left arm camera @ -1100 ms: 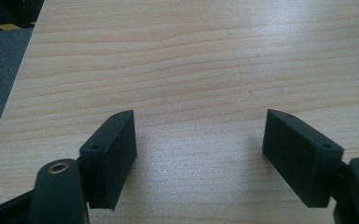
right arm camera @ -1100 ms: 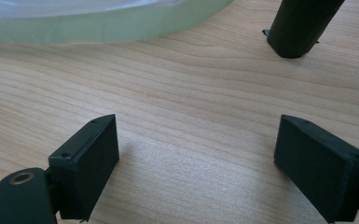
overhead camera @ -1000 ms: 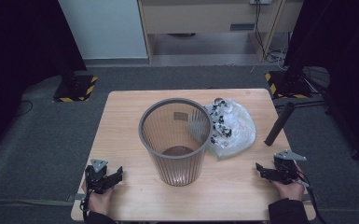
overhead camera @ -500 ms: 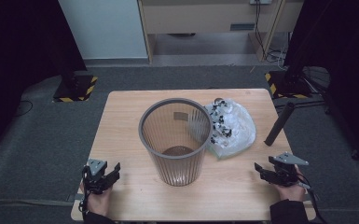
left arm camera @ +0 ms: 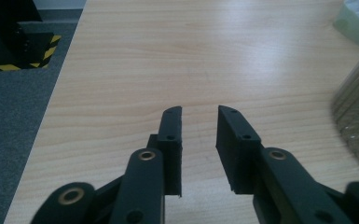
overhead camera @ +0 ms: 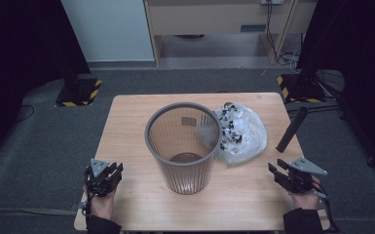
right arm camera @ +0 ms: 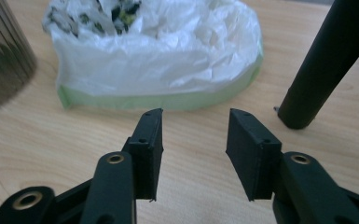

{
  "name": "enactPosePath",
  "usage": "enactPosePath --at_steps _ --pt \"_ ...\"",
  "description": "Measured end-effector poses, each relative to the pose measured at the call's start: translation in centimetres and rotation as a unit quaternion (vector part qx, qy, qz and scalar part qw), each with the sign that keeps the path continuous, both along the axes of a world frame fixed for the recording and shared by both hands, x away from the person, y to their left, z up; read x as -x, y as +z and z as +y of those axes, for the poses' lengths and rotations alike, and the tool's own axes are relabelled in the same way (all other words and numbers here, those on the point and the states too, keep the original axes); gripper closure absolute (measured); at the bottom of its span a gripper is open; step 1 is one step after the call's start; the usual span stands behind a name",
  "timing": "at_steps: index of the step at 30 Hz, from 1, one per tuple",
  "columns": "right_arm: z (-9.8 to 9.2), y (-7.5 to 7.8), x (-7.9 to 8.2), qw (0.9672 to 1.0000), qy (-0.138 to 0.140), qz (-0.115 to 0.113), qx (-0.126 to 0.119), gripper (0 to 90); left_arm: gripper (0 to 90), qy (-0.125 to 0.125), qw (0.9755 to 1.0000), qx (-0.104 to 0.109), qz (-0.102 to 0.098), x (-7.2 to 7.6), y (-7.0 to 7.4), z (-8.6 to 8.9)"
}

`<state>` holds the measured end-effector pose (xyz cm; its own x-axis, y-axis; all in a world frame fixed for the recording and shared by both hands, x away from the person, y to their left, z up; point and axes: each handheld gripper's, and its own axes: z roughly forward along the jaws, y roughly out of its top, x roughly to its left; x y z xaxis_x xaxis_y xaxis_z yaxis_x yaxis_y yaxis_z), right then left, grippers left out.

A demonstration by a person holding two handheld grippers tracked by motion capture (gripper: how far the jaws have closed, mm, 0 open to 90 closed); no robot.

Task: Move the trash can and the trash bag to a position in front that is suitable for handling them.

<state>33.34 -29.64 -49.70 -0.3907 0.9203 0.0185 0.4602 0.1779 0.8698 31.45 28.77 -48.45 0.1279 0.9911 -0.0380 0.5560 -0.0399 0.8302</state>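
Plastic bag: white, crumpled, green-edged, lying on the desk's far right part, touching the bin's right side.
Bin: grey ribbed basket, upright at the desk's middle.
Right gripper: near the right front corner, jaws parted with nothing between them, just been closing, pointing at the bag.
Left gripper: near the left front corner, jaws parted, holding nothing, just been closing.
Black tube: leaning at the right edge.
Desk: pale wood.
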Motion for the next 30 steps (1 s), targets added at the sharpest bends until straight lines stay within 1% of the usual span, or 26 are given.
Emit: enactPosePath --at_steps 2,3,4,5,7,9,12,15,18,20,22,24,25,28,30 --pt "0.2 0.5 0.0 1.0 -0.002 -0.007 -0.003 59.6 75.4 -0.005 0.9999 -0.006 -0.008 -0.1 0.8 -0.5" --pt "0.2 0.5 0.0 1.0 -0.002 -0.007 -0.003 59.6 76.2 -0.005 0.9999 -0.006 -0.008 -0.1 0.8 -0.5" --pt "0.3 0.8 0.0 0.9999 -0.004 -0.011 -0.004 61.4 76.2 -0.007 0.9999 -0.008 -0.013 -0.1 1.1 -0.7" --pt "0.4 1.2 -0.1 0.9998 -0.006 -0.016 -0.006 64.0 78.1 -0.01 0.9997 -0.009 -0.019 -0.1 1.5 -0.8" --pt "0.9 2.0 -0.2 0.9996 -0.009 -0.026 -0.01 66.1 80.6 -0.015 0.9995 -0.011 -0.027 0.0 2.2 -1.1" --pt "1.5 2.9 -0.3 0.9992 -0.009 -0.039 -0.005 66.4 82.0 -0.021 0.9992 -0.009 -0.033 0.0 2.8 -1.4" --pt "2.4 4.0 -0.6 0.9984 -0.009 -0.055 -0.001 67.9 83.1 -0.028 0.9987 -0.013 -0.041 0.0 3.6 -2.0" --pt "3.5 5.1 -0.9 0.9973 -0.004 -0.073 0.004 68.3 85.7 -0.034 0.9982 -0.016 -0.047 -0.1 4.4 -2.6" --pt "4.4 5.8 -1.3 0.9969 -0.004 -0.078 0.005 68.9 86.8 -0.04 0.9975 -0.02 -0.056 -0.3 5.1 -3.5" --pt "5.1 6.2 -1.7 0.9967 -0.002 -0.08 0.009 69.3 87.1 -0.044 0.9967 -0.03 -0.061 -0.6 5.7 -4.1" --pt "5.8 6.6 -2.0 0.9964 -0.001 -0.084 0.011 72.0 88.2 -0.045 0.9965 -0.031 -0.063 -0.8 5.8 -4.4" --pt "6.6 6.9 -2.4 0.9961 -0.002 -0.087 0.014 74.5 89.1 -0.051 0.996 -0.031 -0.067 -1.5 6.5 -5.3" --pt "7.0 7.0 -2.5 0.9961 -0.001 -0.088 0.01 75.1 89.6 -0.054 0.9958 -0.03 -0.068 -1.7 6.7 -5.6" --pt "8.3 7.2 -3.0 0.9961 0.009 -0.087 0.009 76.1 89.8 -0.061 0.9951 -0.029 -0.072 -2.2 7.1 -6.5" --pt "9.1 7.3 -3.4 0.9961 0.019 -0.086 -0.008 76.4 89.8 -0.067 0.9945 -0.032 -0.075 -2.5 7.2 -7.2"
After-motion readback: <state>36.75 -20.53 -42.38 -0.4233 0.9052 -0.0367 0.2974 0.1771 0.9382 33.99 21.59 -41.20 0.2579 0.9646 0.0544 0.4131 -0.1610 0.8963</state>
